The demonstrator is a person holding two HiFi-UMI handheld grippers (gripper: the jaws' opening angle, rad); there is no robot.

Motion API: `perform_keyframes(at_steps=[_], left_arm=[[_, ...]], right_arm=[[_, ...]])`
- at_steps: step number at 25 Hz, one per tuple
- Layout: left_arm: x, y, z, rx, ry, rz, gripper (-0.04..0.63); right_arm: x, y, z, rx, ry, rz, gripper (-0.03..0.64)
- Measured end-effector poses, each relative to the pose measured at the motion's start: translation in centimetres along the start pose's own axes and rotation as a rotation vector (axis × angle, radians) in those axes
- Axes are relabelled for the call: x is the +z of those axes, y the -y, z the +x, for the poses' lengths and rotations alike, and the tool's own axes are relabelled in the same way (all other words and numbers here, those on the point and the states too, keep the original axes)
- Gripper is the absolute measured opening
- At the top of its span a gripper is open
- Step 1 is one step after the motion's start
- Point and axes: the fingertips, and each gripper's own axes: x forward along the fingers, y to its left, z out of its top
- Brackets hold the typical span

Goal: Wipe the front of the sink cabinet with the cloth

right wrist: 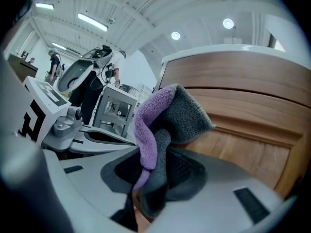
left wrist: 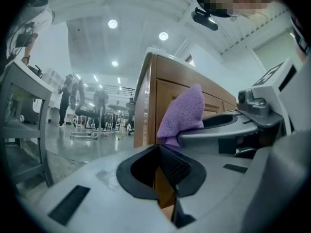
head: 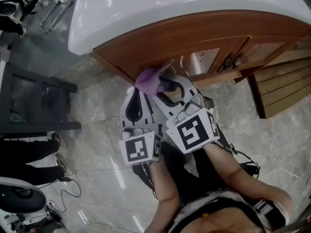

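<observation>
At the far left, a dark metal rack is seen standing on the pale marbled floor. Toward the middle, the left gripper is held low, close beside its partner. In the left gripper view its jaws are shown drawn together, with nothing gripped between them. Just to the right, the purple-and-grey cloth is pinched between the jaws of the right gripper. The cloth is bunched at the wooden front of the sink cabinet, near its left corner and under the white countertop. Whether it is pressed onto the wood cannot be told. Further right, a glazed cabinet door and dark metal handles are seen.
</observation>
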Motion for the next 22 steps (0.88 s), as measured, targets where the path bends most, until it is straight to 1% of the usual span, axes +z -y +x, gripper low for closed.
perform_keyframes(at_steps=[5,9,15,22], left_arm=[[0.1,0.4,0.5,0.011,-0.029,-0.004,0.006],[-0.2,1.2,0.7,-0.022,-0.017,0.002,0.006],[-0.2,2.0,1.0,-0.047,-0.005,0.007,0.006],[-0.2,2.4,1.2,-0.055,-0.002,0.008,0.006]], right_arm=[[-0.6,1.4,-0.6,-0.025,-0.023,0.007,0.166],[-1.1,2.0,-0.9,-0.043,-0.028,0.004,0.166],[-1.3,2.8,-1.5,-0.057,-0.028,0.001,0.166],[-2.0,4.0,-2.5,-0.083,-0.043,0.003,0.166]])
